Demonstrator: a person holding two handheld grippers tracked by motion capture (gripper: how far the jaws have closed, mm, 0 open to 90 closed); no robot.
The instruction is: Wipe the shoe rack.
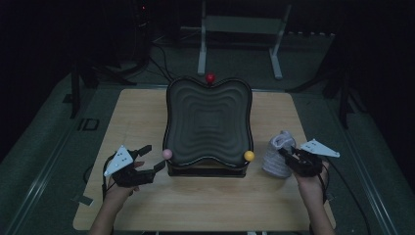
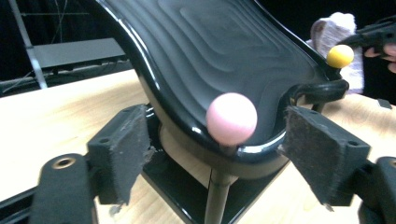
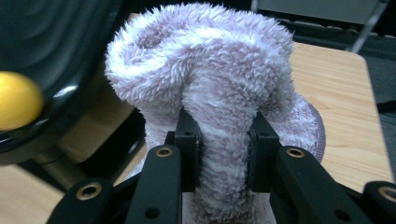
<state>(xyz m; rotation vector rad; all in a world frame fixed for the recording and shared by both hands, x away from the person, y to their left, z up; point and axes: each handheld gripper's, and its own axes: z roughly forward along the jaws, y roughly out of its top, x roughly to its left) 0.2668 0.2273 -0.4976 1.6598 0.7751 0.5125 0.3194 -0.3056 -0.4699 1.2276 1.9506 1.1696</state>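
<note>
The right gripper (image 3: 219,156) is clenched on a fold of the fluffy lilac cloth (image 3: 210,88), likely to lift it toward the tray; the cloth sits at the centre-right of the high view, beside the black wavy tray (image 1: 209,122). The left gripper (image 2: 219,154) stands released, its jaws framing the pink ball (image 2: 231,118) at the tray's corner without touching.

The right tool (image 3: 223,154) pinches a fold of a fluffy pale lilac cloth (image 3: 205,70) between its two black pads, which press into the pile from both sides. The cloth stands bunched up on the wooden bench (image 3: 336,88), its top rolled over above the pads. At the left, a yellow ball (image 3: 18,100) sits at the glossy rim of a black ribbed tray (image 3: 56,42).
</note>
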